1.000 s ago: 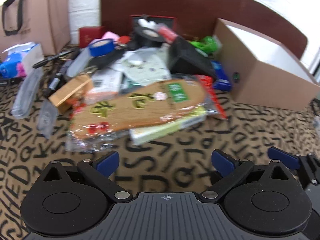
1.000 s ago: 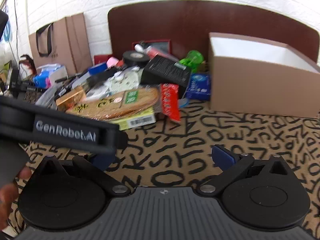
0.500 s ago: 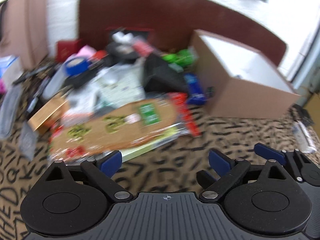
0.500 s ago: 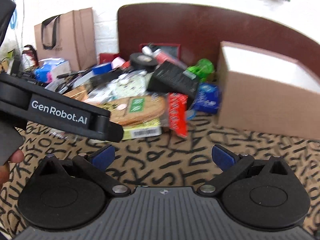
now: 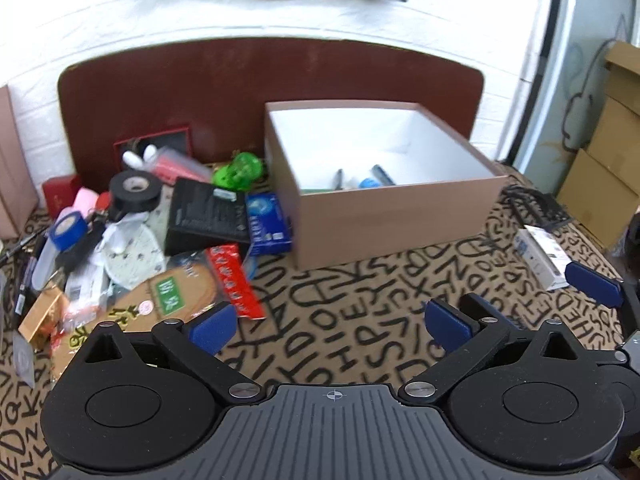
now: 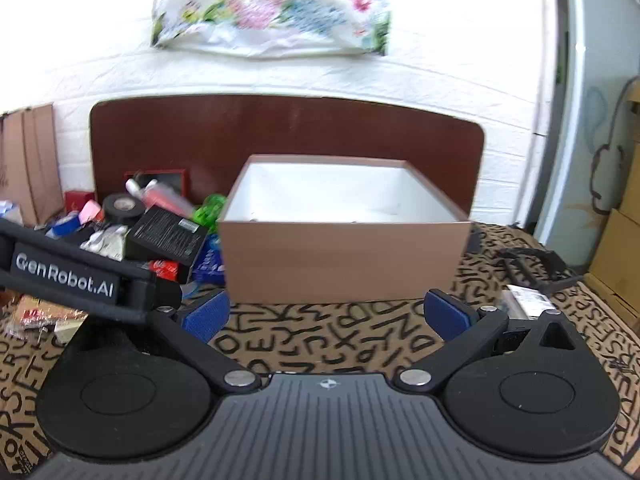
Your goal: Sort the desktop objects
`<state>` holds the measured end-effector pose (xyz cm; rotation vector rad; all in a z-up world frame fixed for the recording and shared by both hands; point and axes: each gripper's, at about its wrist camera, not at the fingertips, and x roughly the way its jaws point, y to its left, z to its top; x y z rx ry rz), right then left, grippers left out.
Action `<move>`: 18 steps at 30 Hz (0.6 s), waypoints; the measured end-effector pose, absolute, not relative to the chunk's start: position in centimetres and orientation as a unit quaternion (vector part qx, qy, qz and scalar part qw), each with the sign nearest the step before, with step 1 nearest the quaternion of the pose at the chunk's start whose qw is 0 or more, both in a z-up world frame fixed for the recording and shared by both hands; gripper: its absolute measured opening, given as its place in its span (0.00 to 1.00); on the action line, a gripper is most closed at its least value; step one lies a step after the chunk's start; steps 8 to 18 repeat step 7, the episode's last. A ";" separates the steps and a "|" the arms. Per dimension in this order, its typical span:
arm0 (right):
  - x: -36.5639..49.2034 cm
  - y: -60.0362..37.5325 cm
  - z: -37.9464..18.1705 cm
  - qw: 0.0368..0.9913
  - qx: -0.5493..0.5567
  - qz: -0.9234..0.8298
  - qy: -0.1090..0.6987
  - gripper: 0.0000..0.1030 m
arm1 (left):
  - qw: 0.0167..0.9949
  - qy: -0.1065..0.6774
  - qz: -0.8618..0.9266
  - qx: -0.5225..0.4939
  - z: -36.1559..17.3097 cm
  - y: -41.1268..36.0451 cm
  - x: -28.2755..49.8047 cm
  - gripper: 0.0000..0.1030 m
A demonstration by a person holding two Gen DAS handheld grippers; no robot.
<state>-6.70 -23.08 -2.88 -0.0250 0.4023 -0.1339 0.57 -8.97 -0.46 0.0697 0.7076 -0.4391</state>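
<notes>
A heap of desktop objects lies left of an open brown cardboard box (image 5: 392, 220), also in the right wrist view (image 6: 344, 260). The heap holds a black tape roll (image 5: 135, 191), a blue tape roll (image 5: 68, 229), a black box (image 5: 208, 216), a blue packet (image 5: 266, 224), a red packet (image 5: 232, 280), a brown snack pack (image 5: 168, 300) and a green toy (image 5: 239, 170). Pens and small items lie inside the box (image 5: 360, 178). My left gripper (image 5: 326, 326) is open and empty above the lettered cloth. My right gripper (image 6: 326, 316) is open and empty, in front of the box.
A dark red board (image 5: 272, 80) stands against the white wall behind. A white packet (image 5: 540, 256) and a black frame (image 5: 536, 204) lie right of the box. Cardboard cartons (image 5: 608, 168) stand far right. The left gripper's body (image 6: 72, 280) crosses the right wrist view at left.
Both grippers have swung right and tilted up, from the heap toward the box. The box interior now shows. Both stay open and empty.
</notes>
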 end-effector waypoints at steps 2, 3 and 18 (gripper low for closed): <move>-7.1 -23.4 -2.9 0.978 -0.008 -0.069 0.194 1.00 | 0.916 0.338 -0.210 0.039 -0.2 -9.4 0.1 1.00; -7.3 -23.5 -2.9 0.979 -0.005 -0.069 0.193 1.00 | 0.919 0.334 -0.208 0.042 -0.1 -9.6 -0.2 1.00; -7.6 -23.7 -3.1 0.979 0.003 -0.065 0.191 1.00 | 0.923 0.325 -0.201 0.051 0.0 -10.1 -0.9 1.00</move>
